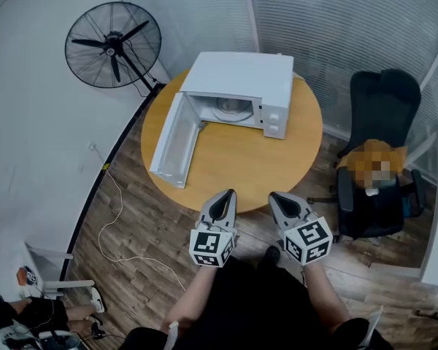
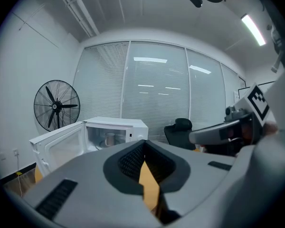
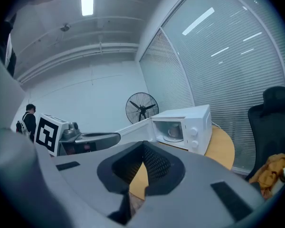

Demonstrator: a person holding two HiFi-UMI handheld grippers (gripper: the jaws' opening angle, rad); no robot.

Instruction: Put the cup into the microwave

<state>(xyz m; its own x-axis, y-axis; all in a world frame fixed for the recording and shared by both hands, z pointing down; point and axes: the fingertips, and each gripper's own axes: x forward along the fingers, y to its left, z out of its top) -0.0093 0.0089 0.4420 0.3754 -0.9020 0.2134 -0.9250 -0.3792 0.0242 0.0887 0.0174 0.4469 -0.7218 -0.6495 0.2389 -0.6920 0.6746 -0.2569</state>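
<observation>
A white microwave (image 1: 241,86) stands at the back of the round wooden table (image 1: 233,166) with its door (image 1: 171,141) swung wide open to the left. A pale cup (image 1: 227,108) stands on the turntable inside; it also shows in the left gripper view as the cup (image 2: 109,139) and in the right gripper view as the cup (image 3: 174,132). My left gripper (image 1: 223,197) and right gripper (image 1: 276,198) hover side by side at the table's near edge. Both are shut with nothing held, well short of the microwave. The left gripper (image 2: 143,156) and right gripper (image 3: 143,161) both point toward it.
A black standing fan (image 1: 114,44) is behind the table at left. A black office chair (image 1: 379,166) with orange cloth on it stands at right. A white cable (image 1: 117,217) trails over the wooden floor at left. Blinds cover the glass wall behind.
</observation>
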